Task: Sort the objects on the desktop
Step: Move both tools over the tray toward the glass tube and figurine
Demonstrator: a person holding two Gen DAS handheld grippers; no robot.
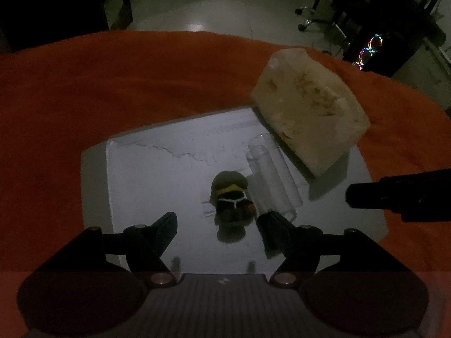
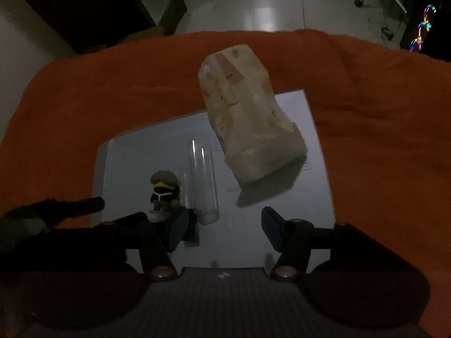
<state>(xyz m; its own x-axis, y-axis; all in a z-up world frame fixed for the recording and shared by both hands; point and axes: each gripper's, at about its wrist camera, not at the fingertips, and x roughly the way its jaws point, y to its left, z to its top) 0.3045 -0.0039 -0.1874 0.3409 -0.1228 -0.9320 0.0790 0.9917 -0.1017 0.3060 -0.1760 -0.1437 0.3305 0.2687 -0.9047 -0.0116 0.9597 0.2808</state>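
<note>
Where jaws gape, figurine just beyond.

An orange cloth covers the table. Flat on it lies a pale grey sheet, carrying a small dark figurine, a clear tube on its side just beside it, and a cream block.
</note>
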